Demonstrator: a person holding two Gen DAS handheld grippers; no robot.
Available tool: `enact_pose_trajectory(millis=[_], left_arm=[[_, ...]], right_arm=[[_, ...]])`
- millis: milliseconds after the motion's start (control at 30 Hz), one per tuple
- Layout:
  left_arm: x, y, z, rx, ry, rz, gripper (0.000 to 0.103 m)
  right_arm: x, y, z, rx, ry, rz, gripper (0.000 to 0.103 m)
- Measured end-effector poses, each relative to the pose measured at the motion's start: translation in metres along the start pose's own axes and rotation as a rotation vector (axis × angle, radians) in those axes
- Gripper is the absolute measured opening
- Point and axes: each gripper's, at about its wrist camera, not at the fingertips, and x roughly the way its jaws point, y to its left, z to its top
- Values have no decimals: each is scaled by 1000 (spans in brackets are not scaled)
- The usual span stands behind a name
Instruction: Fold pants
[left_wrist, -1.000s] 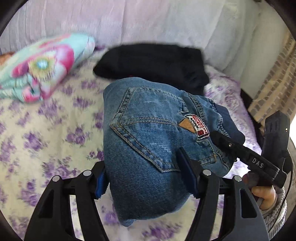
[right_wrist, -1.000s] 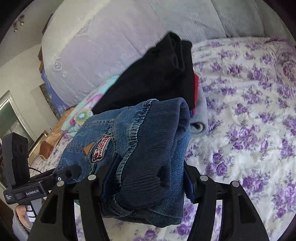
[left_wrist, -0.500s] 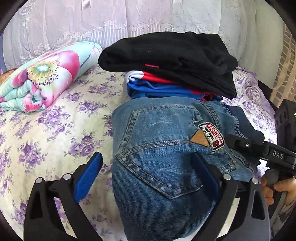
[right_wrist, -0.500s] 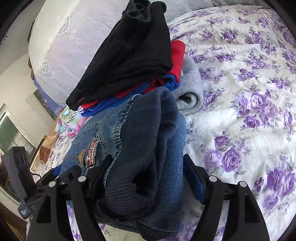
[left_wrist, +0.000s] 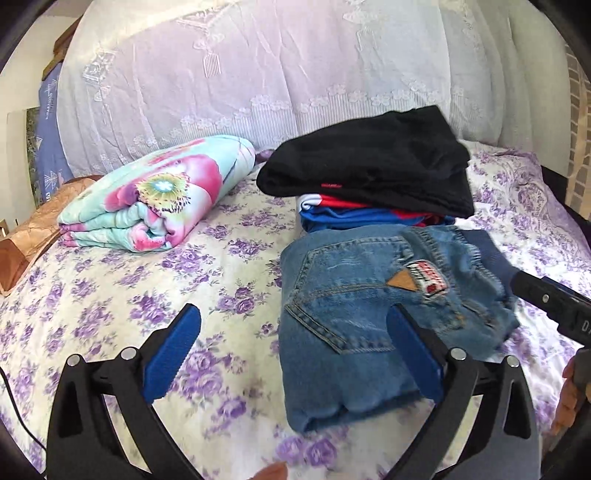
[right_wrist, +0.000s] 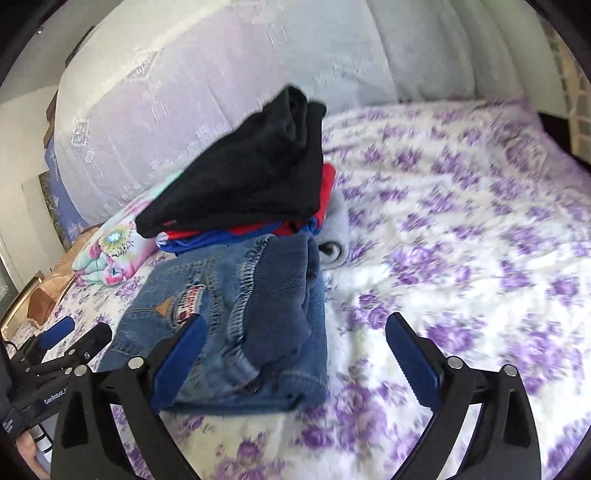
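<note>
The folded blue jeans (left_wrist: 354, 306) lie flat on the floral bedsheet (left_wrist: 110, 306), back pocket and patch up, just in front of a pile of folded clothes (left_wrist: 369, 177). My left gripper (left_wrist: 295, 354) hovers at their near left edge. Its jaws are opening, and its right finger (left_wrist: 413, 354) stands over the denim without pressing it. In the right wrist view the jeans (right_wrist: 240, 325) show their ribbed waistband end. My right gripper (right_wrist: 295, 360) is at their near right corner with jaws opening, and its pads are off the cloth. Each gripper shows at the other view's edge.
The pile has a black garment (right_wrist: 251, 177) on top, then red, blue and grey ones. A rolled flowery blanket (left_wrist: 155, 199) lies to the left. A white lace-covered headboard (left_wrist: 295, 74) backs the bed. A hand (left_wrist: 569, 391) shows at the right edge.
Both grippers have let go of the folded jeans, which went from held in the air to lying on the bed before the pile. Both pairs of jaws spread wide and drew back.
</note>
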Motion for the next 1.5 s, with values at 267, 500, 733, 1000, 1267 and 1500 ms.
enact_pose_trajectory(millis=[267, 500, 733, 1000, 1267, 1500], left_arm=[[-58, -31, 8, 91, -75, 21, 99], [-52, -38, 17, 84, -38, 28, 99], [-15, -27, 2, 41, 48, 0, 99], [-7, -9, -10, 15, 79, 8, 99], [-9, -17, -13, 30, 86, 19, 99], [-13, -18, -14, 30, 81, 28, 99]], right_arm=[[-86, 37, 2, -155, -196, -79, 99], [-94, 46, 10, -192, -210, -28, 99], [-67, 35, -8, -159, -125, -57, 99], [-44, 23, -21, -85, -63, -30, 99], [-45, 20, -22, -61, -74, -21, 99], [-51, 26, -23, -98, -107, -28, 99]])
